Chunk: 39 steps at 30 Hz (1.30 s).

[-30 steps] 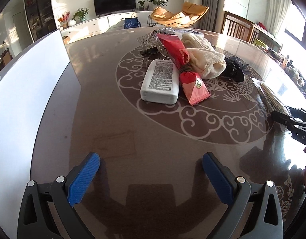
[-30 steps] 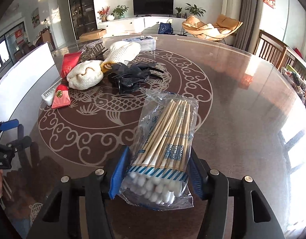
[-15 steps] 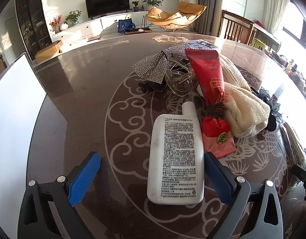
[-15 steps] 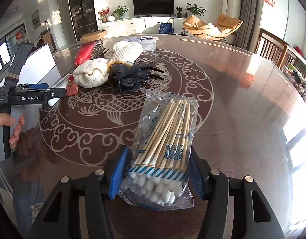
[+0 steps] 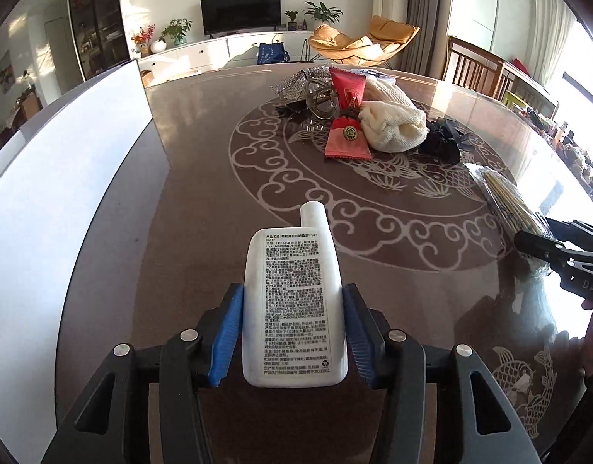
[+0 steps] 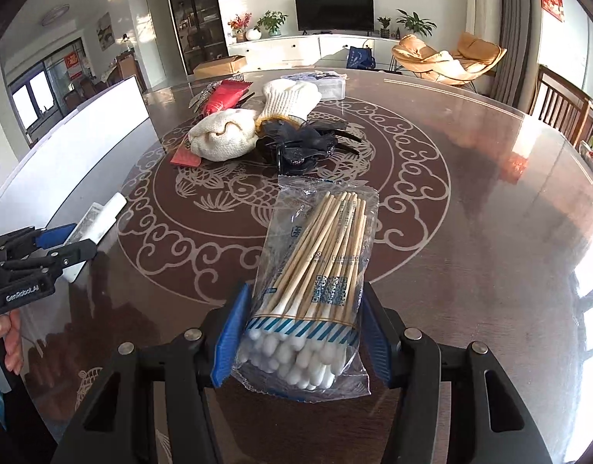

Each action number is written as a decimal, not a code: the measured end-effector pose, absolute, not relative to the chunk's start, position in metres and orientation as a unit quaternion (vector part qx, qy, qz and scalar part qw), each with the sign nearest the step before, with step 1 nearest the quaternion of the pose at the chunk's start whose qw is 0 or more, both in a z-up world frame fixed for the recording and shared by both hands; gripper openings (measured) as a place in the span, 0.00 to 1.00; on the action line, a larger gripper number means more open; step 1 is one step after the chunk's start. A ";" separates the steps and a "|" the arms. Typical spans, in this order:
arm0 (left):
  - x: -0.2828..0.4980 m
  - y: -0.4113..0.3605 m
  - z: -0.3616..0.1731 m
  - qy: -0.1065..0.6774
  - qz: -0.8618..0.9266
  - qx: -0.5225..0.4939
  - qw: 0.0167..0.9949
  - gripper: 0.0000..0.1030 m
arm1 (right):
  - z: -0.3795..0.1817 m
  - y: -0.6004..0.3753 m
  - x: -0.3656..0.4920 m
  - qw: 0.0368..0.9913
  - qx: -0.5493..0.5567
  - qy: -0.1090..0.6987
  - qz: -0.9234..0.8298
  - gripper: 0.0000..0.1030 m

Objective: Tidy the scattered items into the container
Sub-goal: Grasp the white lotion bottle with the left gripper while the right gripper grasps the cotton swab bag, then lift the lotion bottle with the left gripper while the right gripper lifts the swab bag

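My left gripper is shut on a flat white lotion bottle, label up, held just above the brown patterned table. My right gripper is shut on a clear bag of cotton swabs. The white container stands at the table's left edge, with its wall facing me. A pile remains mid-table: a red pouch, cream knit gloves, a black hair clip and a sparkly bow. The left gripper also shows in the right wrist view.
A clear lidded box sits at the table's far side. Wooden chairs stand at the right edge. The right gripper shows at the right of the left wrist view. A TV and lounge chair are far behind.
My left gripper closed on the white bottle and drew it back from the pile toward the near left. My right gripper kept holding the swab bag, almost still.
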<state>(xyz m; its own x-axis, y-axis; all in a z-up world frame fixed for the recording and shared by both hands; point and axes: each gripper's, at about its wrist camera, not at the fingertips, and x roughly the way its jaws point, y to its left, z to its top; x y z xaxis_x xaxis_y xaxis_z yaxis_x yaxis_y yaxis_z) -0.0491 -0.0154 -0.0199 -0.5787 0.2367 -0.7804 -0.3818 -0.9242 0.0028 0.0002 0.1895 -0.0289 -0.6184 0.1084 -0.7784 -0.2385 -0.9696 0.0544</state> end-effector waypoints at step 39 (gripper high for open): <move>-0.061 -0.011 -0.031 0.081 0.874 -0.453 0.158 1.00 | -0.036 0.188 -0.008 0.121 -0.443 0.056 0.887 0.82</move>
<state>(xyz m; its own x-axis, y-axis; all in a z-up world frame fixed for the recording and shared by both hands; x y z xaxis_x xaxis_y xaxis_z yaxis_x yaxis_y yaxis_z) -0.0607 -0.0111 -0.0310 -0.5396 0.2031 -0.8171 -0.3506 -0.9365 -0.0013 -0.0078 0.1877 -0.0361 -0.5781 0.1648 -0.7991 -0.2634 -0.9647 -0.0084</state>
